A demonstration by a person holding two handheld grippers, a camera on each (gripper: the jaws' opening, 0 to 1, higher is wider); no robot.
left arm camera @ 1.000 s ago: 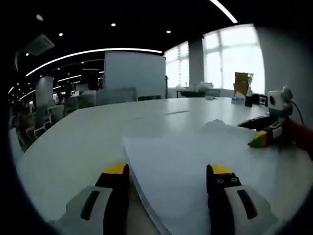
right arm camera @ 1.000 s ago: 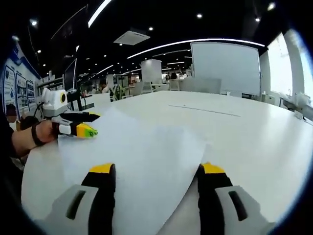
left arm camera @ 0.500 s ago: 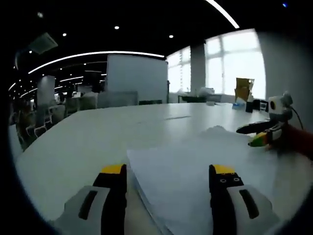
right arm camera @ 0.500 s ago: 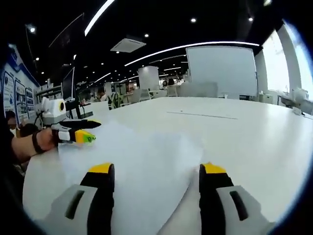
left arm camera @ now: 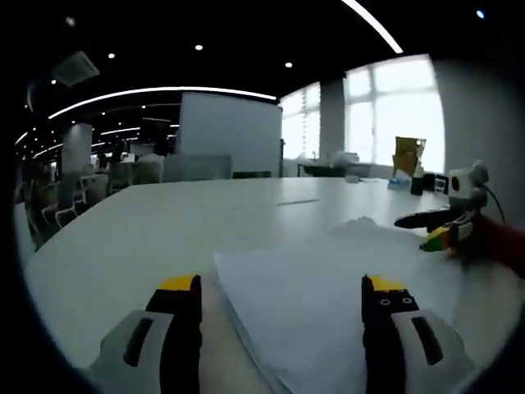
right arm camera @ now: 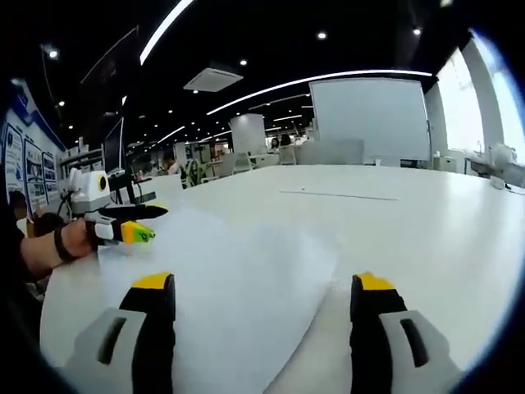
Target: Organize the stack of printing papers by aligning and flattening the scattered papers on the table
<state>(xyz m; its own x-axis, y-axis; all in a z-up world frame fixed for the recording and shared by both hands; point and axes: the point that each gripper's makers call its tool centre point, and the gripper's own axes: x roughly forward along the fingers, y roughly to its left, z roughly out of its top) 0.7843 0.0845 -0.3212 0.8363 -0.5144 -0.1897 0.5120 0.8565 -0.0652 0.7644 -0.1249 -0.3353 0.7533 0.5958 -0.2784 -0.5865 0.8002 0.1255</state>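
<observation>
L gripper view: the left tongs rise from 6 o'clock w/ jaws spread wide, yellow tips apart, nothing pinched between them. The stack of papers lies flat on the white counter; its near corner sits between the two jaws, and the sheets run off toward 3 o'clock. The far corner of the stack looks a bit raised or rumpled, at approx 2 o'clock from the jaws. At 3 o'clock the right tongs come in, held by a hand; the green-yellow tip is at the far edge of the papers, a dark jaw above it, so they look parted, w/ nothing visibly gripped. Can't tell if the tip touches the sheet.

R gripper view: the right tongs come up from 6 o'clock, jaws spread wide, nothing held. The papers lie between and ahead of the jaws, one corner pointing toward 3 o'clock, the sheets not squarely lined up. At 9 o'clock the left tongs show, held in a hand w/ a dark wristband; the tips sit at the papers' far edge.

Bkgd: a large whiteboard at 1 o'clock beyond the counter, bright windows at 2 o'clock in the L gripper view, a yellow-brown box on a far desk, dark ceiling w/ long light strips.
</observation>
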